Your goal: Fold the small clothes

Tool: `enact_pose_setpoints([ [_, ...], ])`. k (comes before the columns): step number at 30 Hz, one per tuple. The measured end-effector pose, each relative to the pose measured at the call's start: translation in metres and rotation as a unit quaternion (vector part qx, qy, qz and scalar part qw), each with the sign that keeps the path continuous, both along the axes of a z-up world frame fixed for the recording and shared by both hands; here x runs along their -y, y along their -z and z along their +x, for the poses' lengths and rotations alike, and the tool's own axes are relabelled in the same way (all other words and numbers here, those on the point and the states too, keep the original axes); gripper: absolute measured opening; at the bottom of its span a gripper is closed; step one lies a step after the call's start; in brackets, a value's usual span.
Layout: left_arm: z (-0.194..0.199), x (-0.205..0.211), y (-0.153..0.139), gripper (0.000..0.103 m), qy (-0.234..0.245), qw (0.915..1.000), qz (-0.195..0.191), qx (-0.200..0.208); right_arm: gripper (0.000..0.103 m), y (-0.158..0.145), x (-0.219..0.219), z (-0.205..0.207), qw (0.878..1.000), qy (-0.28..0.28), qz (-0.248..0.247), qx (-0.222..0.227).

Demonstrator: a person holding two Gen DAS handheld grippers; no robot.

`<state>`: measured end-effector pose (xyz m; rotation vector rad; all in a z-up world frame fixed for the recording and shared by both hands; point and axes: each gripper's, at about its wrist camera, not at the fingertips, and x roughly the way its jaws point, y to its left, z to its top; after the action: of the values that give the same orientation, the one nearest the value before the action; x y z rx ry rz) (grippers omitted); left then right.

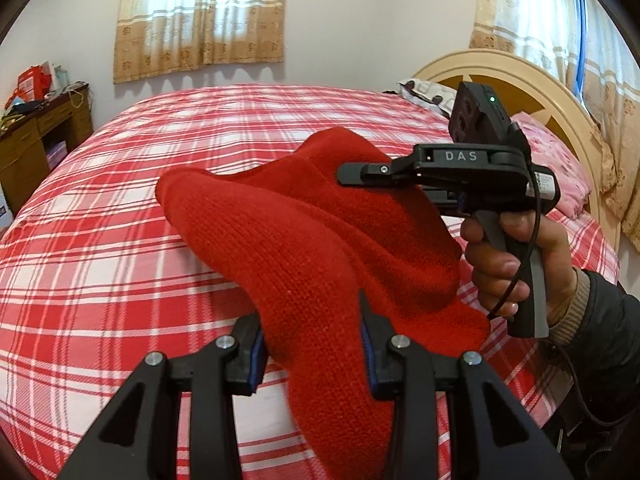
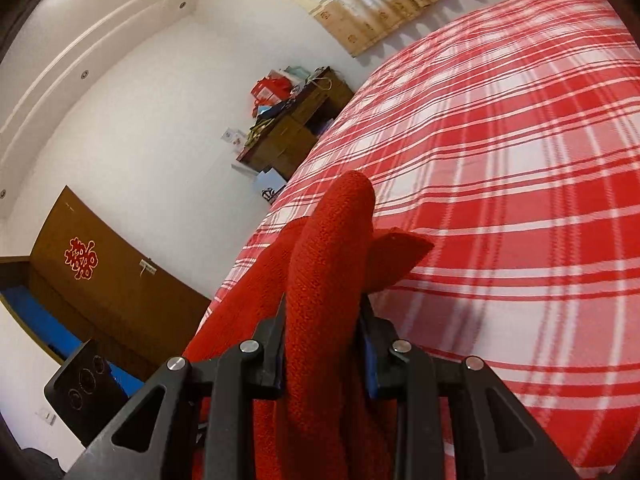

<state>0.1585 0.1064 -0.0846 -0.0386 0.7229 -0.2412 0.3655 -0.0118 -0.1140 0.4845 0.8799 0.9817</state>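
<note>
The bed (image 1: 120, 240) under its red-and-white plaid cover fills most of both your views, with a headboard (image 1: 520, 80) at the far right. A desk (image 2: 296, 136) stands against the wall beyond it. Your red knit (image 1: 304, 240) hangs above the cover, bunched and stretched between the two grippers. Your left gripper (image 1: 312, 344) has closed narrowly on one thick fold of it. Your right gripper (image 2: 324, 340) likewise pinches a fold, and your hand (image 1: 516, 264) wraps its handle.
</note>
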Motion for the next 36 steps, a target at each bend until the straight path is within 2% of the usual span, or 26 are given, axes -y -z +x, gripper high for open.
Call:
enact_pose_setpoints([
  [23,-0.018,-0.045,0.005,0.038,-0.052,0.9986,0.002,0.002,0.029,0.005,-0.071,-0.001,0.999,-0.051,-0.014,-0.007],
  [36,-0.032,-0.068,0.029,0.038,-0.075,0.9969,0.009,-0.023,0.03,0.024,-0.101,-0.003,0.997,-0.069,-0.029,-0.025],
])
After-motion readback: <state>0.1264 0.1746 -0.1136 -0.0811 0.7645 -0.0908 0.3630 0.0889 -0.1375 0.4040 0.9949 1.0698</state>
